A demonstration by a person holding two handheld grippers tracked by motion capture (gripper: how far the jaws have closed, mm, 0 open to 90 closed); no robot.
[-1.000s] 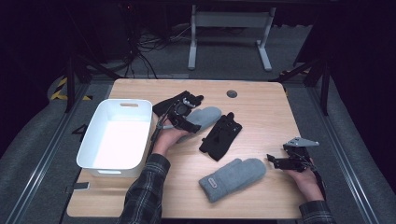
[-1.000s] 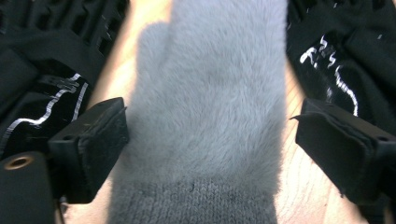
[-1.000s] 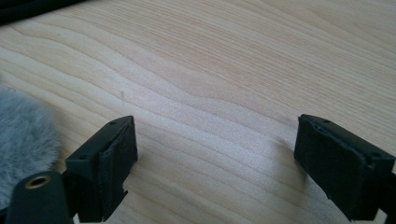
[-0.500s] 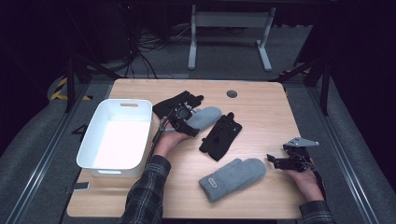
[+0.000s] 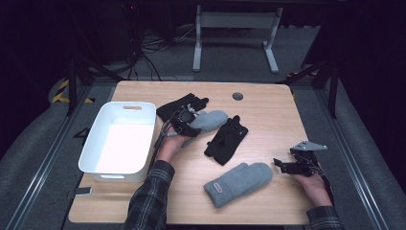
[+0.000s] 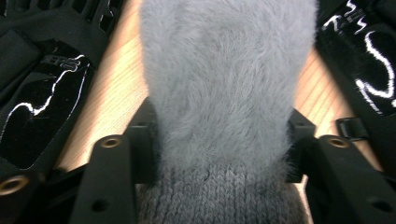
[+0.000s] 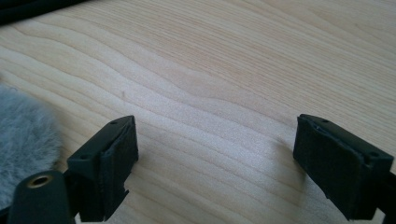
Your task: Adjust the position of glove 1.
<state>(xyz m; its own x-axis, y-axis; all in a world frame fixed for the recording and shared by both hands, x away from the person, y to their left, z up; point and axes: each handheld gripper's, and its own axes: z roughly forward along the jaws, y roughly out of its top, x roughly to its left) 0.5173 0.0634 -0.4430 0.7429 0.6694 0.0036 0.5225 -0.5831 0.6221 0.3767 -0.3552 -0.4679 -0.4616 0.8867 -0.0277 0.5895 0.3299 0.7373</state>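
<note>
Left gripper view: left gripper has 2 jaws pinching grey mitten near its knit cuff; soft, light, fuzzy, best held there. Right gripper gapes wide, empty, above table.

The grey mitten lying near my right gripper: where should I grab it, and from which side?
Grip the fingertip end of the near grey mitten, the end closest to the right gripper. Its open jaws already face that end, and the mitten lies flat with its knit cuff pointing away, so come in low from the right.
</note>
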